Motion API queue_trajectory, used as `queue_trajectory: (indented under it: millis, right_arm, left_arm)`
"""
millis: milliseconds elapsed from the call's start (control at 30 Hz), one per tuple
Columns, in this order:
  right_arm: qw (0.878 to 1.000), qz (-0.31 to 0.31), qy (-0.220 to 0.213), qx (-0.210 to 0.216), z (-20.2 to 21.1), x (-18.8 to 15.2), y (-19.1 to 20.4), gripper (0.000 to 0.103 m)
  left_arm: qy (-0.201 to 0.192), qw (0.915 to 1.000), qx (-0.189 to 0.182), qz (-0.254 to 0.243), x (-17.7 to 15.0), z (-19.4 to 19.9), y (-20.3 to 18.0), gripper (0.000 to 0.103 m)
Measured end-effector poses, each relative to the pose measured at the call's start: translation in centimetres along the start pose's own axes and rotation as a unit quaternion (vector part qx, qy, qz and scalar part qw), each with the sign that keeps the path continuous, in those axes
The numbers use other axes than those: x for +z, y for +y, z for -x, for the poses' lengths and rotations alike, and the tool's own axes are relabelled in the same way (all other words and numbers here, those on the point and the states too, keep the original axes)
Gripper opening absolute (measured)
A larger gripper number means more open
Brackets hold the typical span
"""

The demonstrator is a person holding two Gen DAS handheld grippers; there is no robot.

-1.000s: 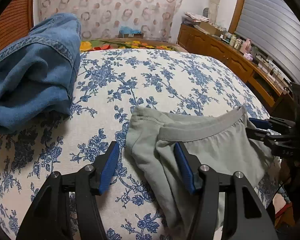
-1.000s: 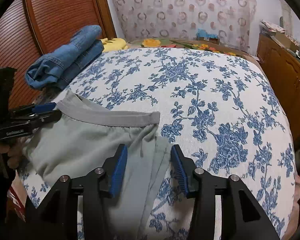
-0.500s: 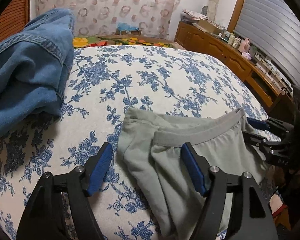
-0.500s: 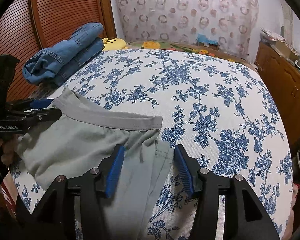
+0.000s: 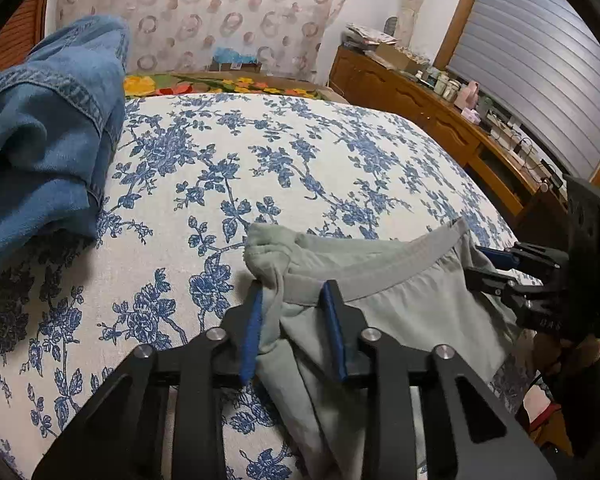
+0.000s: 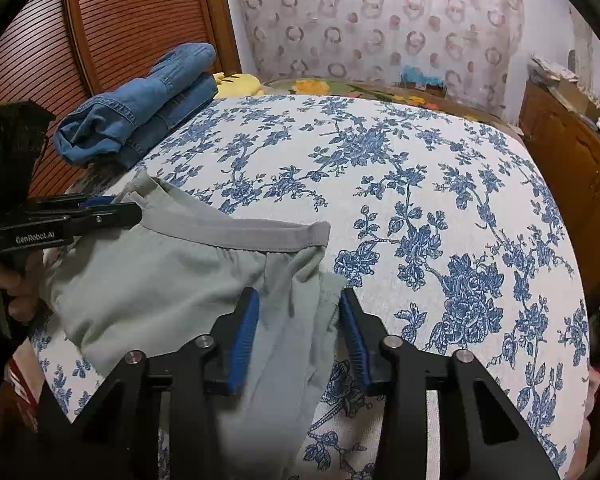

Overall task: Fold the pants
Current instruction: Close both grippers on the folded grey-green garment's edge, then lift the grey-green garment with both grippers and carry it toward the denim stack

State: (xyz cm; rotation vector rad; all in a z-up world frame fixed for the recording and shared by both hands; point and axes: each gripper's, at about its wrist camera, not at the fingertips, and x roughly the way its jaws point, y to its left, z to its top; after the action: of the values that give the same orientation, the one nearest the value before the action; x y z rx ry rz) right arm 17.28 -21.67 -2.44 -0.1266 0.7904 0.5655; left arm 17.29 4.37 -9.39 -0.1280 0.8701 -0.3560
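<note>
The grey pants (image 5: 384,300) lay at the near edge of the bed (image 5: 300,168), waistband stretched across, presumably so both ends could be lifted together for a fold. The left hand-held gripper (image 5: 294,332) had just been closing and pinched the bunched waistband corner nearest the folded jeans (image 5: 40,152). The right hand-held gripper (image 6: 296,332), at the waistband end farther from the jeans, had been closing too; cloth sat between its jaws, but the pads did not yet seem to press it.
</note>
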Motion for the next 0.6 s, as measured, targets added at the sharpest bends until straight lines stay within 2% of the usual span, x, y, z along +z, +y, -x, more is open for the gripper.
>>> queue_trajectory:
  millis: [167,233,367,600]
  right_arm:
    - [1.000,-0.008,0.003,0.010,-0.1,0.1,-0.2,0.020]
    - [1.000,-0.010,0.003,0.014,-0.1,0.1,-0.1,0.016]
    - [1.000,-0.011,-0.013,0.013,0.7,0.0,0.2,0.013]
    - [0.999,-0.007,-0.048,0.013,3.2,-0.1,0.9,0.013]
  left_arm:
    - [-0.009,1.0000,0.000,-0.003,0.0,0.5,-0.1,0.024]
    - [-0.016,0.9999,-0.001,-0.003,0.0,0.8,-0.1,0.021]
    - [-0.041,0.9991,-0.011,-0.008,-0.2,2.1,-0.6,0.019]
    - [-0.081,0.9960,-0.006,-0.039,-0.1,5.1,-2.6,0.015]
